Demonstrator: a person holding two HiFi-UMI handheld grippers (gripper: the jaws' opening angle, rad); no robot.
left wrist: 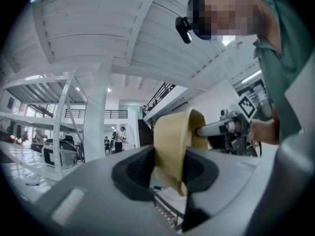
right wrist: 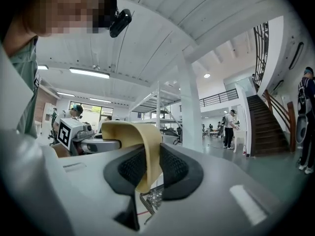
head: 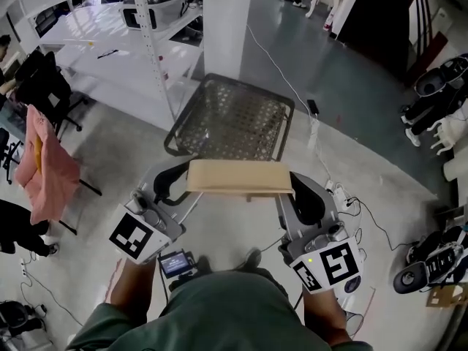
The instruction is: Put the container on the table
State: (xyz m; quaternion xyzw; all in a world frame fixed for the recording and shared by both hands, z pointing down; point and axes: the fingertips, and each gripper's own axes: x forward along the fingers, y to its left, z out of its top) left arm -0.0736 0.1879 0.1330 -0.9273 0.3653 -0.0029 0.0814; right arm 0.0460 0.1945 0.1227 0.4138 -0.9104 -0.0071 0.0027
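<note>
Head view: tan shallow container (head: 240, 177) pinched by left gripper (head: 184, 180), right gripper (head: 295, 187).

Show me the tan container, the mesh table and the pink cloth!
tan container (head: 238, 178), head view, middle of its top side
mesh table (head: 234, 119), head view, bare mesh top
pink cloth (head: 51, 170), head view, its middle

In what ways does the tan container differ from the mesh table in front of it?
The tan container has plain solid walls; the mesh table is dark perforated metal. The container is held up, left gripper and right gripper each shut on one end; the table stands on the floor. Both look roughly rectangular.
</note>
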